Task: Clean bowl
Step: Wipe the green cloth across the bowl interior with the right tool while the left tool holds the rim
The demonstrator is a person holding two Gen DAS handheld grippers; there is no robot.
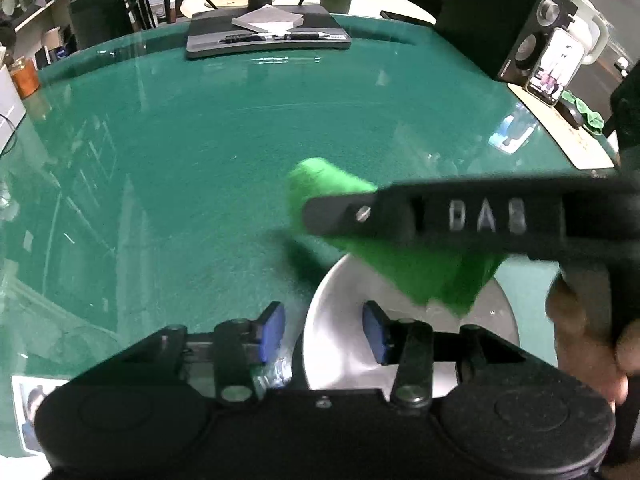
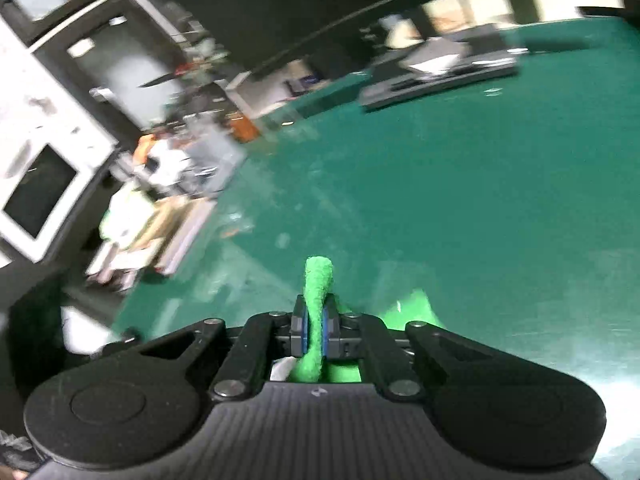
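Your left gripper (image 1: pixel 324 330) has the white bowl (image 1: pixel 344 332) by its near-left rim, one of its fingers (image 1: pixel 376 332) inside and one outside, down at the near edge of the green surface (image 1: pixel 200 152). It looks hard, glossy and slippery, so keep hold of the rim. Your right gripper (image 2: pixel 315 330) pinches the soft green cloth (image 2: pixel 316 292), fingers pressed together, over the bowl.

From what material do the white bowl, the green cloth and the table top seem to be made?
White round bowl: probably glazed ceramic, perhaps hard plastic; smooth with a soft sheen.
Bright green cloth: soft, fuzzy fabric, likely microfibre; it folds and drapes between the right gripper's jaws.
Dark green table top: a matte green layer seemingly under glass, since it mirrors the room.
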